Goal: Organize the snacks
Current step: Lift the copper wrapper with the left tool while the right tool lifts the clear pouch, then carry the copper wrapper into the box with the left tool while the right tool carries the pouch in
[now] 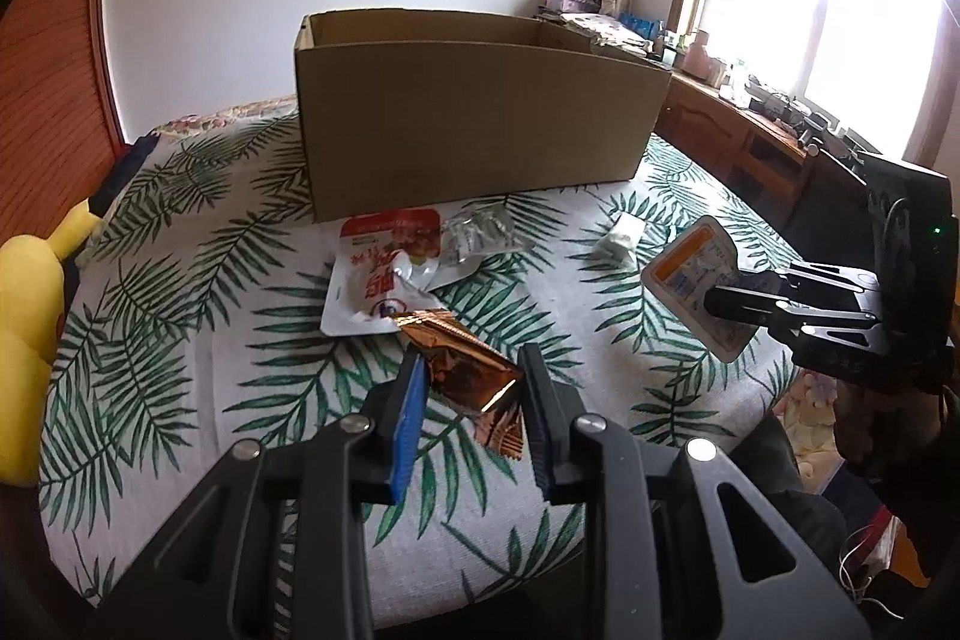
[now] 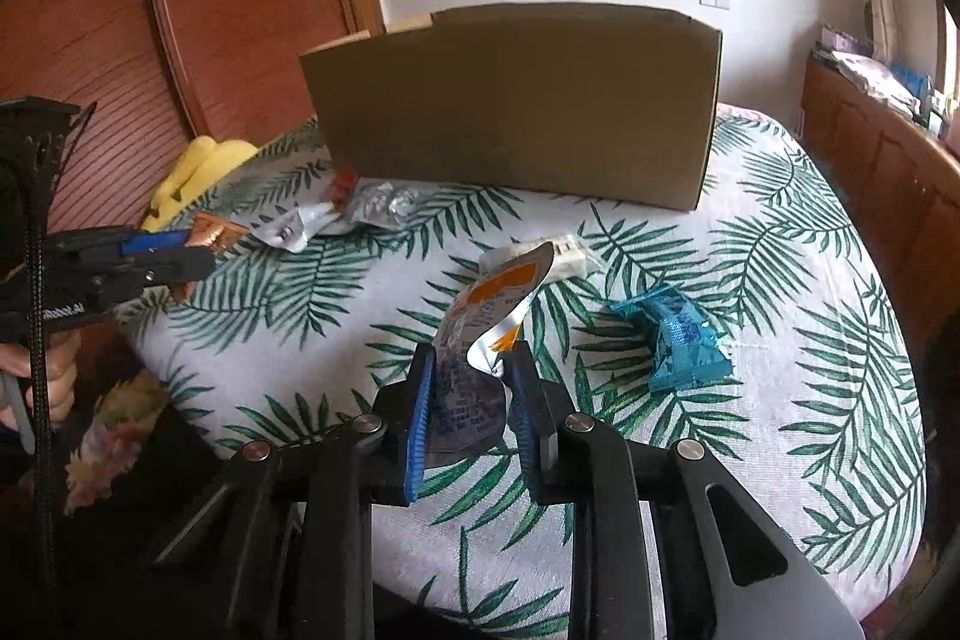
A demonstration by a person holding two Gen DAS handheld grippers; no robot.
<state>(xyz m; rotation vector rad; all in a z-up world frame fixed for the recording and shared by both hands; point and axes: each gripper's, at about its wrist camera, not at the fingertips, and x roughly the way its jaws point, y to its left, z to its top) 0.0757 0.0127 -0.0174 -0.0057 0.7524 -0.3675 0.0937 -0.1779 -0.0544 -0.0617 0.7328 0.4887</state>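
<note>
An open cardboard box (image 1: 474, 112) stands at the back of the leaf-print bed; it also shows in the right wrist view (image 2: 522, 100). My left gripper (image 1: 474, 358) is shut on a copper foil snack packet (image 1: 468, 370), held above the bedspread; the packet also shows in the right wrist view (image 2: 213, 235). My right gripper (image 2: 471, 358) is shut on a white and orange pouch (image 2: 480, 340), also lifted; it shows in the left wrist view (image 1: 696, 274). A red and white pouch (image 1: 384, 274), a clear silver packet (image 1: 480, 232), a small white packet (image 1: 621, 232) and a blue wrapper (image 2: 678, 340) lie on the bed.
A yellow plush toy (image 1: 30, 316) lies at the bed's left edge by the wooden headboard (image 1: 48, 88). A wooden cabinet (image 1: 732, 130) with clutter runs along the right under the window. The bedspread (image 2: 780, 370) reaches the right edge.
</note>
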